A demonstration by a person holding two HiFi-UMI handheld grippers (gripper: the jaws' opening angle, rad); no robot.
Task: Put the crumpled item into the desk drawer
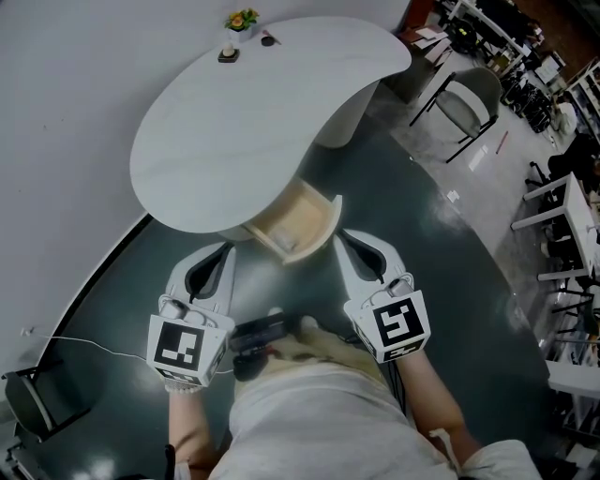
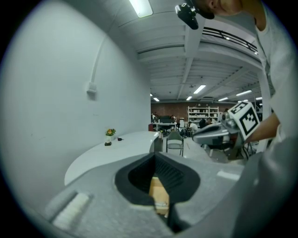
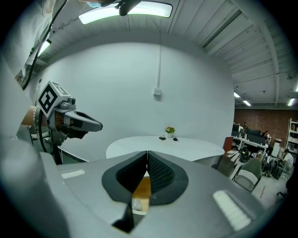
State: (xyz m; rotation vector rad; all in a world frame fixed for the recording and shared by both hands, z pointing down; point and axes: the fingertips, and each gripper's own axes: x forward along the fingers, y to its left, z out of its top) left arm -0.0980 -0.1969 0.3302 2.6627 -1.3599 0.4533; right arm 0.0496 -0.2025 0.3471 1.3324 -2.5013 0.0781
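**Crumpled item [image 3: 139, 204] in the open drawer [image 1: 302, 214]; both grippers closed on nothing**

- Drawer: pulled out from under the near edge of the white, rounded worktop [image 1: 253, 122]. Pale wood inside, white curved front wall toward us.
- Crumpled item: we see it as a small pale lump on the drawer floor, close against the front wall. Both gripper views show it through the gap below the jaws. We cannot make out more detail.
- Left gripper [image 1: 228, 247]: just left of the drawer, tips pointing far, toward the worktop. Its jaws are pressed together at the tips with nothing between them.
- Right gripper [image 1: 342, 234]: just right of the drawer and level with the left one. Its jaws are likewise fully together and empty.
- Neither gripper touches the drawer or the item.
- Worktop, far end: a small pot of flowers [image 1: 241, 20], with a small dark thing [image 1: 269, 40] near it on the right.
- Surroundings: dark floor under the drawer and a grey chair [image 1: 469, 101] well off to the right.
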